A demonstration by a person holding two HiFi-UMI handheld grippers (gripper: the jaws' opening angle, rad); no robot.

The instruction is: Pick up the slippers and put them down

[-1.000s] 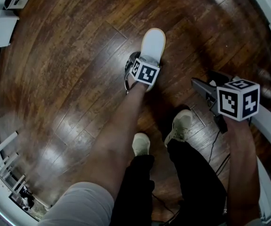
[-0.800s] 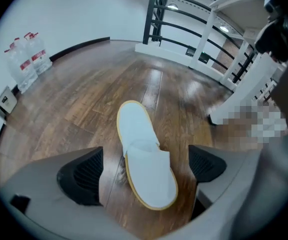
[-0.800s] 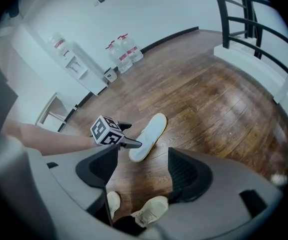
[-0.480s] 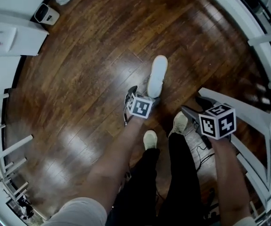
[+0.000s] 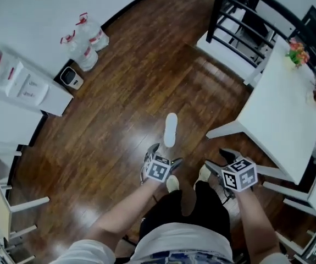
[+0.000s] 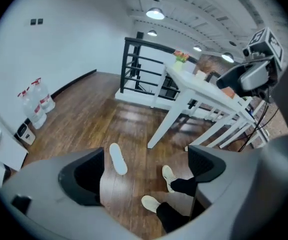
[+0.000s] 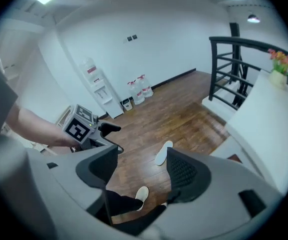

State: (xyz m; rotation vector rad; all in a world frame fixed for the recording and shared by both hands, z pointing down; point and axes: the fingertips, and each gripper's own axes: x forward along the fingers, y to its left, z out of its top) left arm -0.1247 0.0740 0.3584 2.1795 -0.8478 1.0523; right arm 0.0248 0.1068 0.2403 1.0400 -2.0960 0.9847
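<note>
One white slipper (image 5: 170, 130) lies flat on the dark wooden floor, ahead of the person's feet. My left gripper (image 5: 161, 157) hangs high above the floor, just short of the slipper in the head view. Its jaws are open and have just been closing a little, with nothing between them. In the left gripper view the slipper (image 6: 117, 158) shows far below, beside the left jaw. My right gripper (image 5: 219, 163) is also raised, open and empty. In its own view the slipper (image 7: 163, 153) lies far below, between the jaws.
The person's pale shoes (image 5: 172, 183) stand right below the grippers. A white table (image 5: 278, 109) with flowers is on the right, with a black railing (image 5: 240, 15) behind it. Water bottles (image 5: 86, 43) and a white dispenser (image 5: 20, 84) stand along the left wall.
Both grippers have risen far from the floor, and the head view has pulled back. The left gripper, earlier down at the slipper's heel, is now apart from it; the slipper stays on the floor.
</note>
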